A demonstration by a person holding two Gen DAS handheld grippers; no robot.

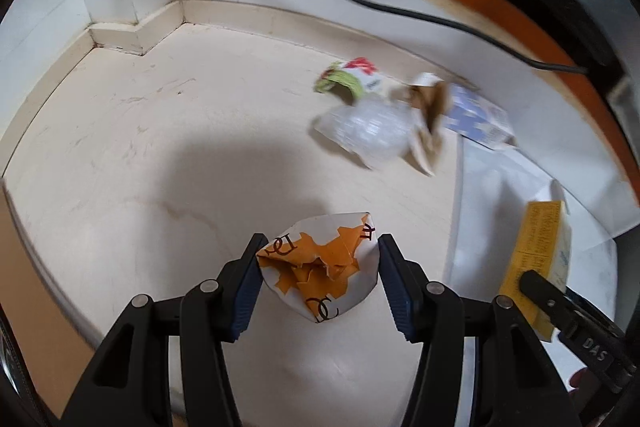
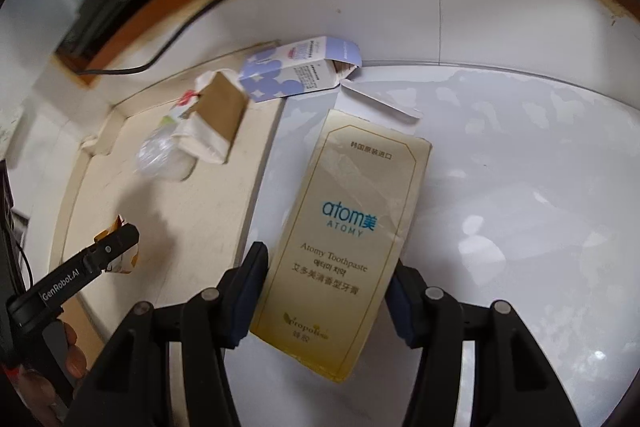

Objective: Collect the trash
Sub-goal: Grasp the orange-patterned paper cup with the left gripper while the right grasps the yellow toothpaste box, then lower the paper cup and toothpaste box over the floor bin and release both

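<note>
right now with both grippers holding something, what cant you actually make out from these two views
- Blurred pile of litter: left wrist view, motion blur; the print on its wrappers cannot be read.
- Toothpaste box: right wrist view; the right gripper hides its lower edges.
- Crumpled orange wrapper: held in the left gripper; its underside is hidden.
- Where the trash should go: no bin shows in either view.

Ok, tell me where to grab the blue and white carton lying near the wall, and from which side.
Take the blue and white carton across its narrow width at mid-length, coming down from above. It lies flat on its broad face, so its long side edges are exposed. Avoid the right end: its flap hangs open and would likely fold. Its left end lies close to the torn brown carton.
</note>
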